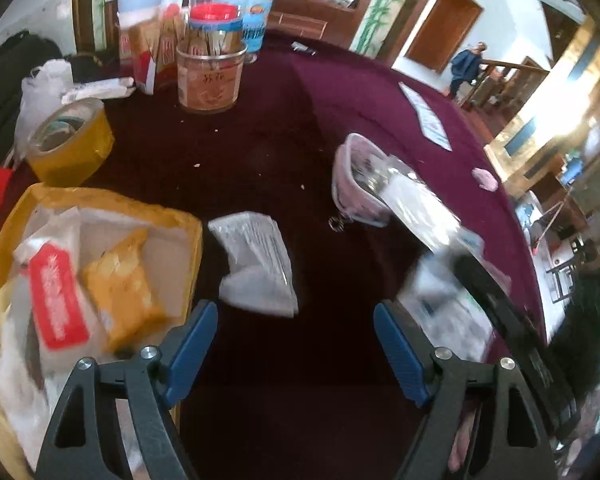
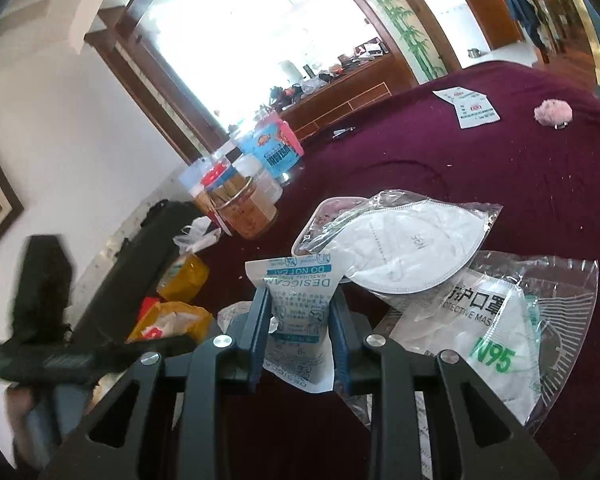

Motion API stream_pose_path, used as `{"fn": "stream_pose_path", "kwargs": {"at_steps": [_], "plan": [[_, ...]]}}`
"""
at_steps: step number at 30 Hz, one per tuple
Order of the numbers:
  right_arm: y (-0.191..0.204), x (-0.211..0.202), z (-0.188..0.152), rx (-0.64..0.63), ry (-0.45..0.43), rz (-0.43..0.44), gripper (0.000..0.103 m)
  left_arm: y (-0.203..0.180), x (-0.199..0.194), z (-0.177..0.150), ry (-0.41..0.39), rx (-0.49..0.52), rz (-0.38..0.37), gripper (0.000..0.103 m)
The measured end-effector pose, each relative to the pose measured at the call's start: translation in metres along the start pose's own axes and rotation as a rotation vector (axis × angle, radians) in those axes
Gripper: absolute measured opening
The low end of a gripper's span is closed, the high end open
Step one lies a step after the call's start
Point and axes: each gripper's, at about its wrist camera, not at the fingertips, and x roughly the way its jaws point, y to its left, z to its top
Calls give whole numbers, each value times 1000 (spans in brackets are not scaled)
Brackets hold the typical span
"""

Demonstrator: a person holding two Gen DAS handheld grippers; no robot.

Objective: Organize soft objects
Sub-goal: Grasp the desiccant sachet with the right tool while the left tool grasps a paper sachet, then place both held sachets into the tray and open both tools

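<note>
My left gripper (image 1: 296, 344) is open and empty, low over the maroon tablecloth (image 1: 260, 152). A white sachet (image 1: 258, 264) lies just ahead of it. A yellow tray (image 1: 112, 200) at the left holds tissue packs (image 1: 60, 296) and a yellow packet (image 1: 124, 280). My right gripper (image 2: 300, 316) is shut on a white and blue desiccant packet (image 2: 300, 312), held above the table. Bagged white N95 masks (image 2: 412, 244) (image 2: 496, 320) lie right of it. One mask leans on a pink pouch (image 1: 358, 184). The right gripper shows blurred in the left wrist view (image 1: 492, 292).
A yellow tape roll (image 1: 70, 142), jars (image 1: 212, 76) and boxes (image 1: 144, 56) stand at the table's back left. White paper packets (image 2: 468, 106) and a pink fluffy ball (image 2: 552, 112) lie far right. A black bag (image 2: 140, 264) is at the wall.
</note>
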Motion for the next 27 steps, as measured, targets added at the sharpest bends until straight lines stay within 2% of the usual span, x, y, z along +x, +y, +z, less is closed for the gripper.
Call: {"fn": "stream_pose_path", "kwargs": {"at_steps": [3,6,9,10,11,13,19,25,27], "plan": [[-2,1,0,13,9,9,27,2,20,20,29,-11,36,72],[-2,1,0,13,11,17,27,1,40,30,87,-12,17,66],[-2,1,-2,19,12,20,28,3,55,34,124,-28,51,66],[-3,1,-2,20,12,19,28,4,61,36,136,-24,76,54],[-3,1,-2,20,12,18,28,6,68,37,142,-22,121,48],[-3,1,-2,20,15,17,28,11,75,37,152,-26,162,47],[-4,2,-2,22,22,22,28,9,62,20,120,9,171,44],[-2,3,-3,16,27,34,28,8,23,-11,97,1,58,44],[1,6,-4,5,39,55,28,6,3,-27,81,4,-6,44]]}}
